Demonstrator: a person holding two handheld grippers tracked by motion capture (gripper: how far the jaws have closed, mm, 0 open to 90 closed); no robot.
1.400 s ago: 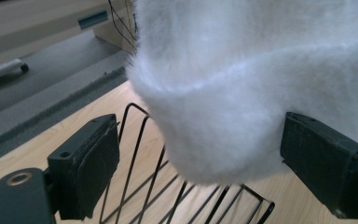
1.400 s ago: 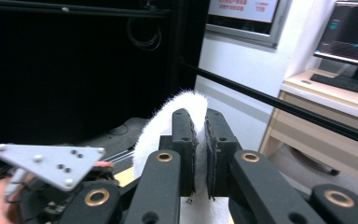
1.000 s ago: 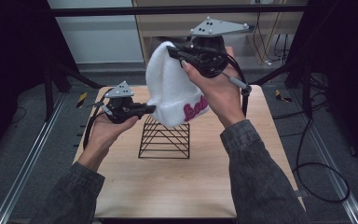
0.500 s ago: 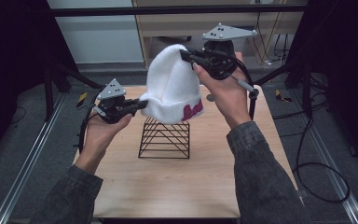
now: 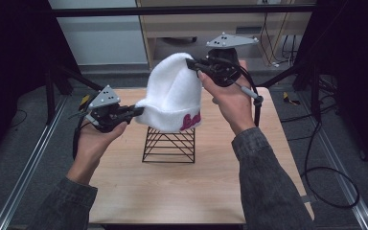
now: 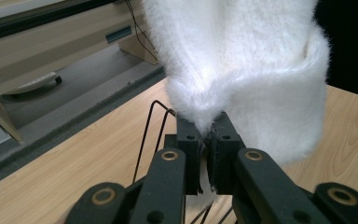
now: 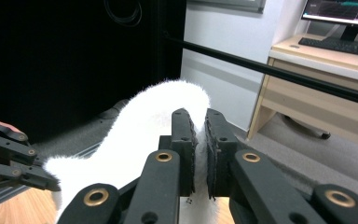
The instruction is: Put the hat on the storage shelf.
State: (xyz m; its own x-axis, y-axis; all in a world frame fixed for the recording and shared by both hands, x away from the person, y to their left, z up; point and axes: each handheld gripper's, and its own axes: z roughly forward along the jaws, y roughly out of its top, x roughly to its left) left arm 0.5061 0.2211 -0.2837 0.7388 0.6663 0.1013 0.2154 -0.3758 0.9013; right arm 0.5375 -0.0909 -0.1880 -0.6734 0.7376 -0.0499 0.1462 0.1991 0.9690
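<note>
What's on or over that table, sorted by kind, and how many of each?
Hats: 1, a white hat
Wire stands: 1, a black stand
Claws: 2, left claw and right claw, each shut on the hat
Total: 4

Soft, even light is falling from overhead onto the wooden table point(image 5: 172, 191), leaving only faint shadows under the wire stand point(image 5: 169, 145). The room's sides are sinking into near black. The white beanie point(image 5: 175, 93) is catching the most light and is glowing almost washed out in the left gripper view, its fuzz losing detail. The whole high view is looking slightly soft and grainy. In both gripper views the near black jaws are blurring, and the straight lines are bowing slightly toward the edges.
</note>
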